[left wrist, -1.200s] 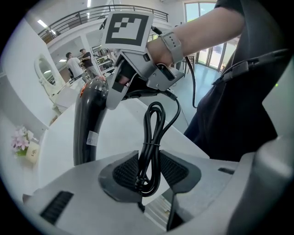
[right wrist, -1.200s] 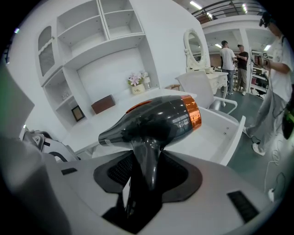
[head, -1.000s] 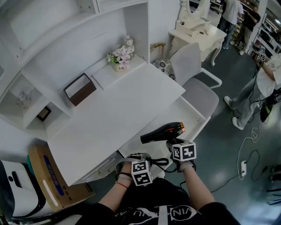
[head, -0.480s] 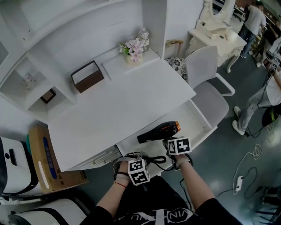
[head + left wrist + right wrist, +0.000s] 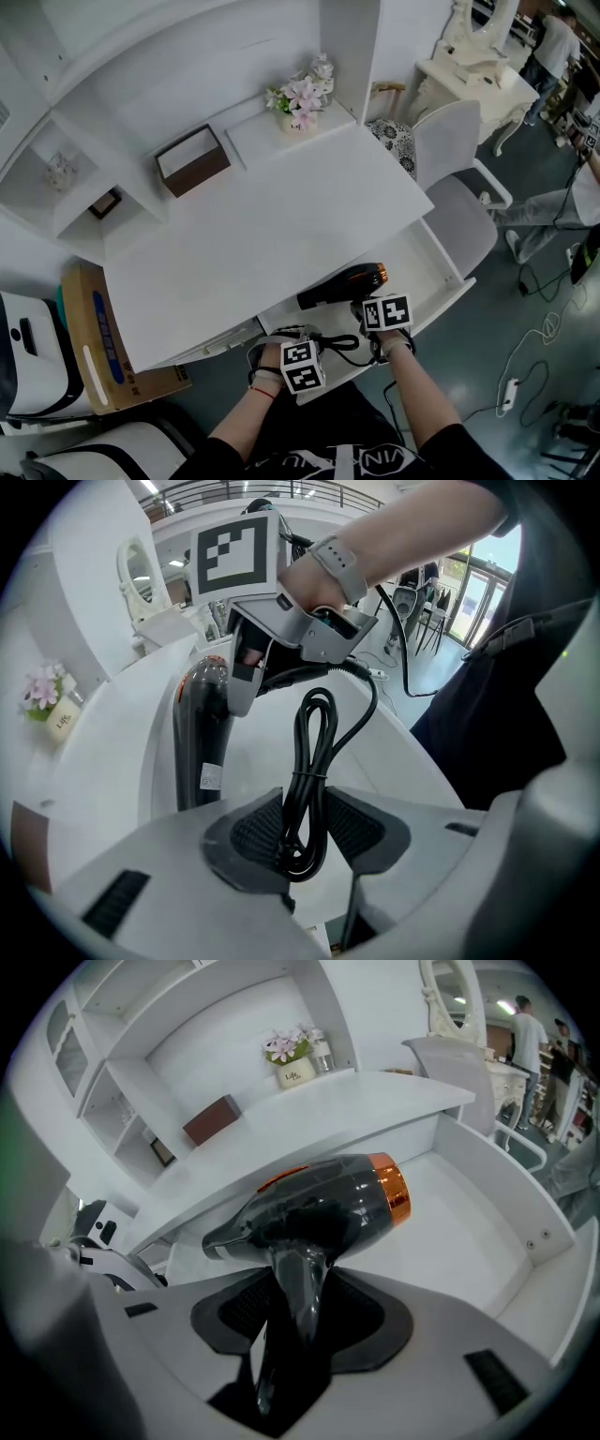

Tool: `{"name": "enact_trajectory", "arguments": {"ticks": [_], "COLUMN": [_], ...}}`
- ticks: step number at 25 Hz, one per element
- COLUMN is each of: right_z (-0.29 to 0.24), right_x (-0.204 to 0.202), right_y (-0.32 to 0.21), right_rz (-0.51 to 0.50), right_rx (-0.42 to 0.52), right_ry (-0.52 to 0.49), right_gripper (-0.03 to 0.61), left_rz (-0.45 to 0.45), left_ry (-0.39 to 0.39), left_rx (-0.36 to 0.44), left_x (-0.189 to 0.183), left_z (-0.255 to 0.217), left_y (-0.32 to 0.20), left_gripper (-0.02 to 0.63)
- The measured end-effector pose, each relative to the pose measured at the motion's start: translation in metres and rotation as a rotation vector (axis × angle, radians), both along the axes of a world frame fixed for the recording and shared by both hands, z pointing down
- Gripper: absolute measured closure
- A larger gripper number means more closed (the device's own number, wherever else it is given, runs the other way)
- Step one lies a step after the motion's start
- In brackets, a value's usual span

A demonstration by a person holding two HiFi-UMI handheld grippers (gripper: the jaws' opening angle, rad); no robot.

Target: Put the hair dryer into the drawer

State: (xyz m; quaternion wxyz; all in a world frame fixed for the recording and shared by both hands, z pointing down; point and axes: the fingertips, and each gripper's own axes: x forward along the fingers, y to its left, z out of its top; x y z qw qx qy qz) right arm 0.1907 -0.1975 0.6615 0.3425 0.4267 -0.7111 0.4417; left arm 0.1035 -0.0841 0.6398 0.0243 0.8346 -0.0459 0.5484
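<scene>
Head view puts the hair dryer over the open drawer, just in front of the desk edge, its orange end toward the chair. We grip its handle from below in our right gripper, jaws clamped on it. Just beside it, our left gripper pinches the dryer's bundled black cord.

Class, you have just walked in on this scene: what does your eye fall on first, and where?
The black hair dryer with its orange end stands out, gripped by its handle in the right hand-held gripper over the open drawer of the white desk. Beside it, the left hand-held gripper pinches the bundled cord. Pink flowers stand on the ledge behind.
</scene>
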Motion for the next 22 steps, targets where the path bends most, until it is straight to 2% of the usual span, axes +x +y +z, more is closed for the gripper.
{"name": "enact_trajectory", "arguments": {"ticks": [5, 15, 22], "right_z": [0.010, 0.029, 0.043], "right_x": [-0.001, -0.005, -0.006], "right_y": [-0.008, -0.029, -0.036], "right_rz": [0.003, -0.019, -0.051], "right_rx": [-0.014, 0.020, 0.050], "right_ry": [-0.005, -0.024, -0.024], "right_gripper": [0.400, 0.400, 0.399], "left_rz": [0.018, 0.001, -0.010], "left_ry": [-0.005, -0.026, -0.052], "left_rx": [-0.015, -0.026, -0.002], "left_x": [-0.001, -0.003, 0.001], "left_z": [0.007, 0.025, 0.039], "left_y": [-0.009, -0.023, -0.028], "left_gripper": [0.468, 0.468, 0.468]}}
